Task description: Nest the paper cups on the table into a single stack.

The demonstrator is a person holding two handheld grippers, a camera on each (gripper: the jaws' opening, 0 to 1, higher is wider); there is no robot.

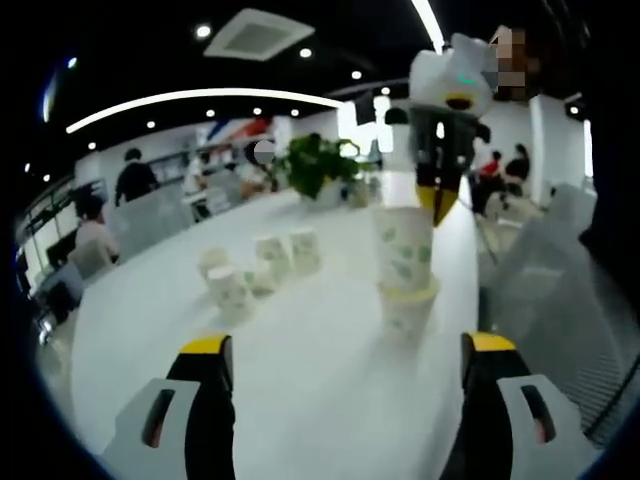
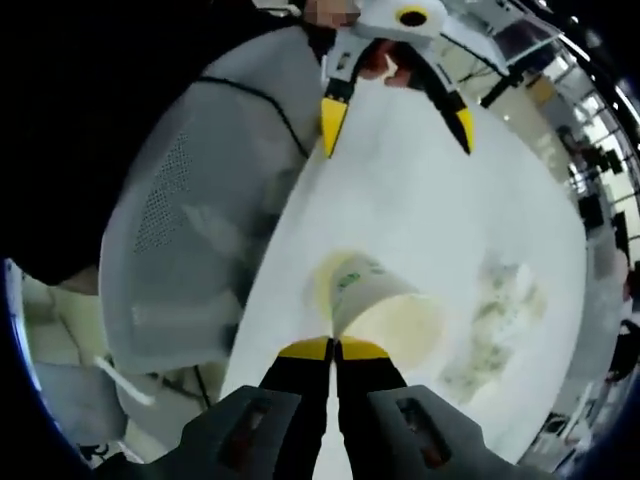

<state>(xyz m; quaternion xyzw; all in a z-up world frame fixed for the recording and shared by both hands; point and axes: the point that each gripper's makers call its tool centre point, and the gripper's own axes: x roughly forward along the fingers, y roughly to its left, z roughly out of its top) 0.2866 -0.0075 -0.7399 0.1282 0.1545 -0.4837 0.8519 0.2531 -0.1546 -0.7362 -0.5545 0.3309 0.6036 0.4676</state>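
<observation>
Yellow-tipped right gripper (image 2: 334, 349) pinched the rim of a paper cup (image 2: 385, 310), lowering it onto the stack (image 1: 408, 305) near the table's (image 1: 300, 380) edge; left gripper (image 1: 345, 350) waited, jaws spread, empty.

Overall light: my left gripper view is bright and even across the white table (image 1: 320, 370).
Source: ceiling spotlights and a long light strip (image 1: 200, 97) curving from 9 to 1 o'clock.
Glare: windows behind the plant (image 1: 318, 165) blow out to white; the table in my right gripper view is washed out.
Shadows: faint, soft smudges beside the stacked cups (image 1: 405, 270).
Blur: the scattered cups (image 1: 255, 268) look soft; the cup (image 2: 385, 310) at my jaws is smeared.
Distortion: fisheye bending stretches the chair (image 2: 180, 250) at 9 o'clock.
</observation>
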